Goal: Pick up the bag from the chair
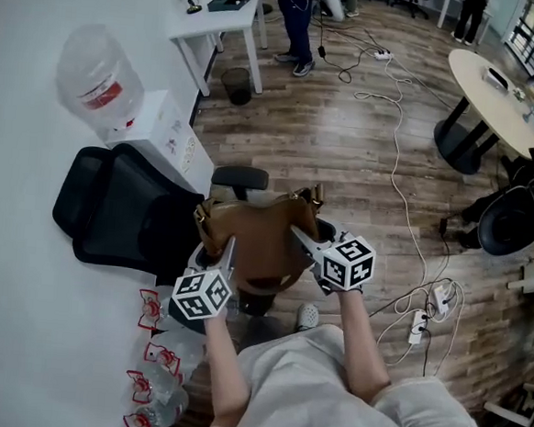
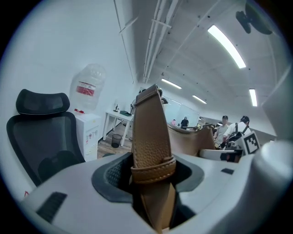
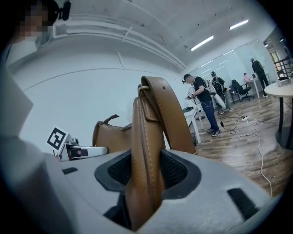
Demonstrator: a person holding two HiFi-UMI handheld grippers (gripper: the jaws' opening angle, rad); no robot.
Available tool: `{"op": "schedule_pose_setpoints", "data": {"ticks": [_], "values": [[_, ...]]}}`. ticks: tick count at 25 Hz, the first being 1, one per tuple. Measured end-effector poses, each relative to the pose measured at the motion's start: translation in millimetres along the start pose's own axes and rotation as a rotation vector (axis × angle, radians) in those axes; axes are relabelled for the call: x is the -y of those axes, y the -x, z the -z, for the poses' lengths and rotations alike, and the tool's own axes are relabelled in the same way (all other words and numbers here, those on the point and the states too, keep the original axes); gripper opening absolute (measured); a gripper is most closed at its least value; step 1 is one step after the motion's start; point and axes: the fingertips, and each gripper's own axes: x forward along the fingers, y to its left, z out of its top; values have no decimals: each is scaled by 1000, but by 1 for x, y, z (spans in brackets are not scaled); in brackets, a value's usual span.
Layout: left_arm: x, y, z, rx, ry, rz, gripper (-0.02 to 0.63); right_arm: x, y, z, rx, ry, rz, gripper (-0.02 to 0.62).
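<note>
A tan leather bag (image 1: 256, 239) hangs between my two grippers above the seat of a black office chair (image 1: 125, 208). My left gripper (image 1: 227, 249) is shut on the bag's left strap (image 2: 151, 141), which runs up between its jaws. On the other side my right gripper (image 1: 302, 238) is shut on the right strap (image 3: 145, 155). The bag's body (image 3: 112, 135) shows in the right gripper view, and its rim (image 2: 192, 137) in the left gripper view. The chair's backrest (image 2: 39, 132) stands at the left.
A water dispenser (image 1: 154, 130) with a bottle (image 1: 95, 79) stands against the wall behind the chair. White desk (image 1: 218, 20) and a bin (image 1: 238, 84) lie further back. Cables and a power strip (image 1: 416, 326) cross the wood floor at right. A round table (image 1: 497, 97) is far right.
</note>
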Motion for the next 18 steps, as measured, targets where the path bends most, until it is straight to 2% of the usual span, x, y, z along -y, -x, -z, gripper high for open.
{"op": "schedule_pose_setpoints", "data": {"ticks": [9, 18], "values": [[15, 22, -26, 57, -83, -8, 201, -15, 14, -19, 63, 6, -28, 184], [22, 34, -36, 112, -67, -4, 193, -19, 13, -39, 72, 53, -67, 184]]}}
